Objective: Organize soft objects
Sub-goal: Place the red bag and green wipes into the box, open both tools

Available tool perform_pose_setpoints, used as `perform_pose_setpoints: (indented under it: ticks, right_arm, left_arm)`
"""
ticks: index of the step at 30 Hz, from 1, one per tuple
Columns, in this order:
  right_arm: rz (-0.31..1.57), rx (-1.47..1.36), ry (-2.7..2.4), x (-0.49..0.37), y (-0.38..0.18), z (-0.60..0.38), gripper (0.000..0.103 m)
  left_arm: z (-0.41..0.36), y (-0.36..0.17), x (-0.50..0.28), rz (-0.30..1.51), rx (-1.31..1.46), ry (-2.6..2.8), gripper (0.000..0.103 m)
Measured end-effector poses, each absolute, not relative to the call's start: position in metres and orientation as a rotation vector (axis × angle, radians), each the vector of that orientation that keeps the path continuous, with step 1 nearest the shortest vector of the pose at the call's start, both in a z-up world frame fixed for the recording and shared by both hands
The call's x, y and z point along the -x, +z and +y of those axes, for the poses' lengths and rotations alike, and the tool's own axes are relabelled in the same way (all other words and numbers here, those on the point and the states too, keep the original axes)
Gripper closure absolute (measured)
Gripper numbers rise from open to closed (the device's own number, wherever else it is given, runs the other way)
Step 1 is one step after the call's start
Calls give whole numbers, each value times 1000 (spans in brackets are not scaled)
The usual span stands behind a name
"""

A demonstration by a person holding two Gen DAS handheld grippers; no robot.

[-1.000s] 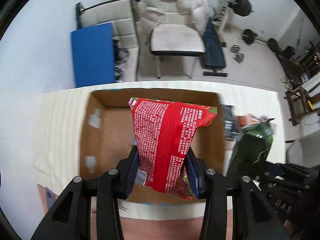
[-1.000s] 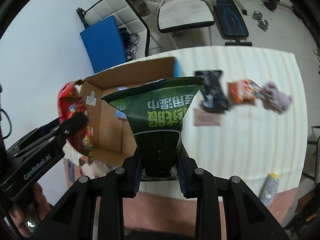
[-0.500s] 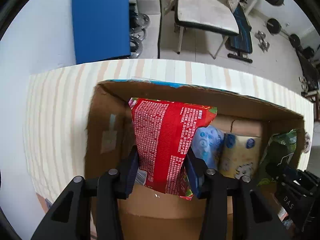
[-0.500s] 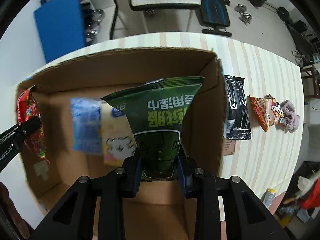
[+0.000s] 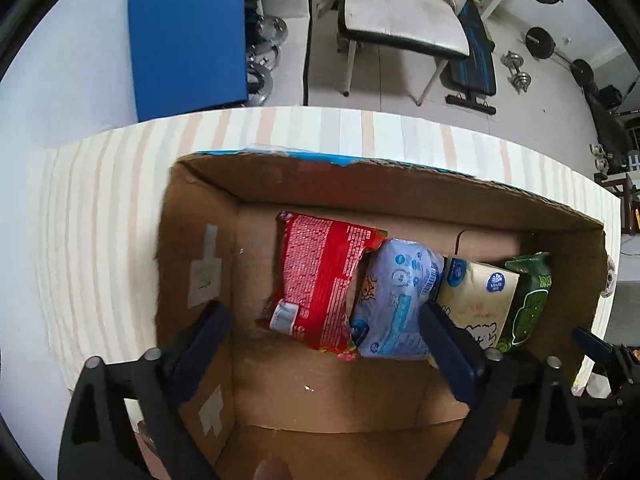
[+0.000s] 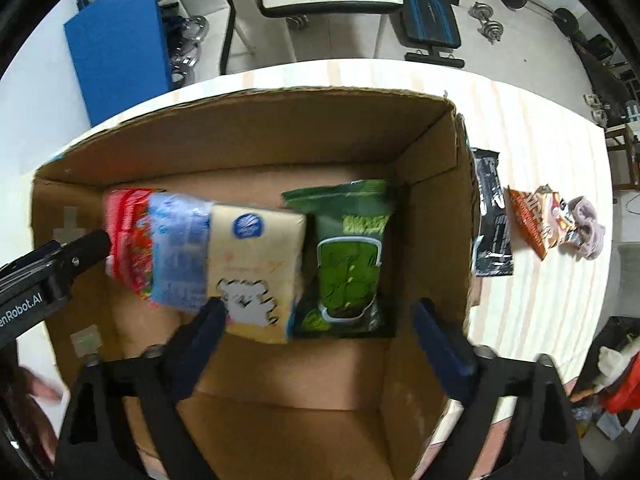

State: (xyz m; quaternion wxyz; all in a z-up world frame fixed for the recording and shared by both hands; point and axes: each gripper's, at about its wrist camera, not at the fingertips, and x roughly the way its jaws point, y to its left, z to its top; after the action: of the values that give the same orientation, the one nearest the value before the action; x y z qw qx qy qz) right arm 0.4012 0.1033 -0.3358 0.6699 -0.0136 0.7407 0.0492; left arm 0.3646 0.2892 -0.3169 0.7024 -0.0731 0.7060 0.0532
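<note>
An open cardboard box (image 5: 200,216) (image 6: 432,152) stands on the striped table. On its floor lie, left to right, a red snack bag (image 5: 320,276) (image 6: 126,236), a blue tissue pack (image 5: 396,300) (image 6: 178,252), a cream tissue pack (image 5: 476,300) (image 6: 256,264) and a green bag (image 5: 528,300) (image 6: 348,264). My left gripper (image 5: 324,344) is open and empty above the red bag. My right gripper (image 6: 316,328) is open and empty above the green bag. The left gripper's finger also shows in the right wrist view (image 6: 80,248).
On the table right of the box lie a black packet (image 6: 490,216), an orange snack bag (image 6: 534,220) and a grey soft item (image 6: 588,228). Beyond the table stand a blue panel (image 5: 188,32), a white chair (image 5: 400,12) and gym weights.
Both grippers opened and let go: the red bag and the green bag dropped onto the box floor. Both cameras now sit lower over the box.
</note>
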Motion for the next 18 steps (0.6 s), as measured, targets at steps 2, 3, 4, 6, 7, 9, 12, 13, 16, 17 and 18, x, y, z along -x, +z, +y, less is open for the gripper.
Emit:
perform_pose_setpoints:
  ticks: [2,3,4,6,7,9,12,13,16,17,18]
  right_arm:
    - [1652,28,120,-395,-333,103,0]
    - [1647,34,128,-391,-331,105,0]
    - [1644,38,135,-385,-329,105,0]
    - [1640,33,149,-375,-327,107,0]
    - [1636,28,158,-369,-324,107,0]
    - [1622,34,168,-360,-319,108,0]
    - [1593,46,178,-344,-309,109,0]
    - [1585,45,186,-339,-305,108,0]
    - [1552,53,201,-323,-291,106,0]
    - [1542,52,208,-320,-285,105,0]
    - [1527,51,215,-312,-277,104,0]
  left_arm:
    - [288,-313,-358,1555,166,116,4]
    - [287,-311,-353,1548,171,115,4]
    - [286,-311,-349,1545,172,114,4]
    - [283,-306,-336,1532,159,121,4]
    - [282,-303,-331,1526,156,122,4]
    - [279,-297,-320,1513,147,125,4]
    - [278,-284,-304,1488,149,127,4]
    - [276,-279,-299,1478,149,128,4]
    - [273,-264,-286,1440,141,136,4]
    - [271,-255,-279,1422,139,138,4]
    - [269,-250,-277,1407,137,142,4]
